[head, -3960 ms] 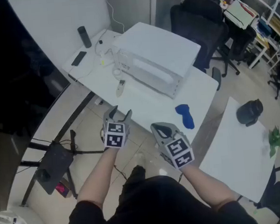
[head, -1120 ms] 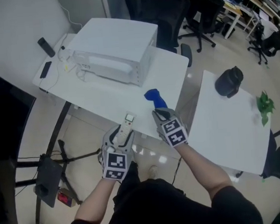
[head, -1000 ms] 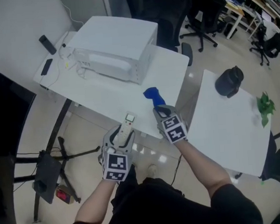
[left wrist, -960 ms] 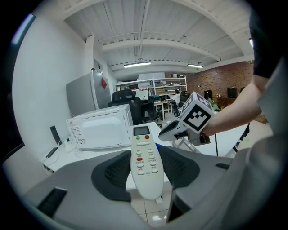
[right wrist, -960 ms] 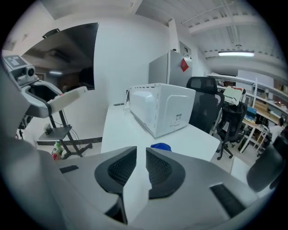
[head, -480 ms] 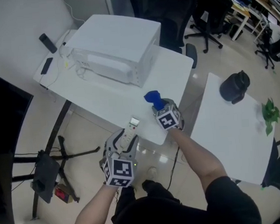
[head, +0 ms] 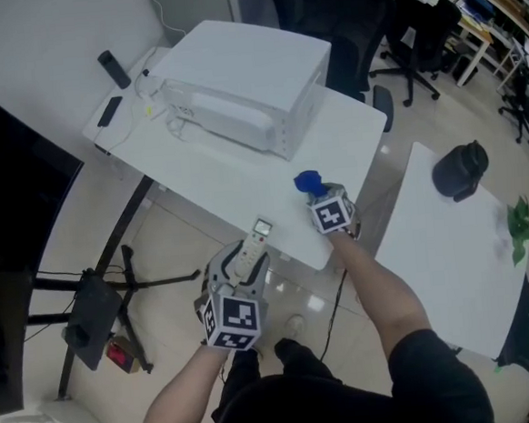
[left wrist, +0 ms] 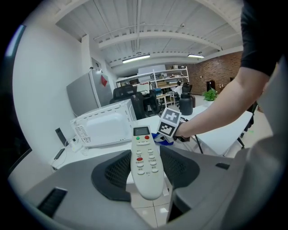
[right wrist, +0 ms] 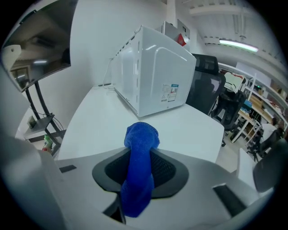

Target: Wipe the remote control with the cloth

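A white remote control (head: 253,243) (left wrist: 144,161) with a small screen and red and green buttons is off the white table (head: 243,176), near its front edge. My left gripper (head: 241,261) (left wrist: 145,167) is shut on the remote's lower half. A blue cloth (head: 307,182) (right wrist: 140,166) lies on the table right of the remote. My right gripper (head: 319,194) (right wrist: 141,170) reaches down over it. Its jaws have just been closing, with the cloth running lengthwise between the pads and touching both.
A white microwave (head: 245,80) (right wrist: 153,76) fills the back of the table, with a black speaker (head: 114,69) and a phone (head: 108,111) to its left. A second white table (head: 450,255) at the right holds a black object (head: 460,170) and a plant (head: 522,222). Office chairs (head: 416,48) stand behind.
The remote, on the table four seconds ago, is in my left gripper. Over the last second my right gripper moved forward and down onto the blue cloth and closed around it.
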Demonstrator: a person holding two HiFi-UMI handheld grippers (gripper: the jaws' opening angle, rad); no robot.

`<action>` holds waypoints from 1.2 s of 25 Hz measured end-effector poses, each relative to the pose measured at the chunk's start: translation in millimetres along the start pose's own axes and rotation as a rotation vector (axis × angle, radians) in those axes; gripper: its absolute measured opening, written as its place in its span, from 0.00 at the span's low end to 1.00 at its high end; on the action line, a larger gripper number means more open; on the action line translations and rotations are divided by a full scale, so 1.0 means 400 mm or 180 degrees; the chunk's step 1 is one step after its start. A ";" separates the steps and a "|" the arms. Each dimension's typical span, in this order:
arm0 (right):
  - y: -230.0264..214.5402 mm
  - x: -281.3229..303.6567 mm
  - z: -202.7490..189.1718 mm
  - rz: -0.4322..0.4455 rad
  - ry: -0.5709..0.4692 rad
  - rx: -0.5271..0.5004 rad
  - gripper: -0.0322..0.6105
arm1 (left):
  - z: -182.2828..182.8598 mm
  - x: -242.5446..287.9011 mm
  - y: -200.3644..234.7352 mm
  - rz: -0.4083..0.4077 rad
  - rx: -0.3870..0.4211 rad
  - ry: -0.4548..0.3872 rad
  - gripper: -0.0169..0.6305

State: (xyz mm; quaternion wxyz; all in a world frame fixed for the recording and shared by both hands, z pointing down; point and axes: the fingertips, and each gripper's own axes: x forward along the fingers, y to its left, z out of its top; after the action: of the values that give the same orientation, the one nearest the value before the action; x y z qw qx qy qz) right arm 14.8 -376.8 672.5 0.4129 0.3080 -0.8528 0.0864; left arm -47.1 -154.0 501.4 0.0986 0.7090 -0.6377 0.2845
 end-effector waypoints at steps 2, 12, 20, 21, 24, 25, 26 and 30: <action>0.025 -0.057 0.020 0.0046 -0.0170 0.0034 0.23 | 0.002 -0.015 0.010 0.0011 0.0020 -0.0038 0.34; 0.307 -0.623 0.201 0.0521 -0.1439 -0.0131 0.22 | 0.016 -0.121 0.050 -0.0086 0.0532 -0.0246 0.35; 0.647 -0.844 0.251 0.1032 -0.1563 -0.0760 0.22 | -0.003 -0.230 0.070 -0.0169 0.1383 -0.0414 0.35; 0.683 -0.846 0.248 0.1061 -0.1510 -0.0831 0.22 | -0.002 -0.247 0.069 -0.0170 0.1495 -0.0446 0.35; 0.767 -0.846 0.239 0.1134 -0.1361 -0.0971 0.22 | 0.000 -0.295 0.061 -0.0154 0.1868 -0.0558 0.35; 0.787 -0.843 0.235 0.1135 -0.1310 -0.1005 0.22 | -0.002 -0.312 0.058 -0.0140 0.1998 -0.0610 0.34; 0.802 -0.841 0.231 0.1118 -0.1265 -0.1031 0.22 | -0.005 -0.329 0.056 -0.0119 0.2129 -0.0669 0.35; 0.810 -0.848 0.224 0.0904 -0.1218 -0.1059 0.21 | -0.032 -0.384 0.055 -0.0085 0.2478 -0.0874 0.34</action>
State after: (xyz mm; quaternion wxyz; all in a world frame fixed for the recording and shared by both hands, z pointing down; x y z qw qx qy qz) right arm -77.8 -1.0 392.5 0.2731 0.1243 -0.9522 -0.0575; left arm -75.8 -21.0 425.9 -0.2593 0.7329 -0.4805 0.4059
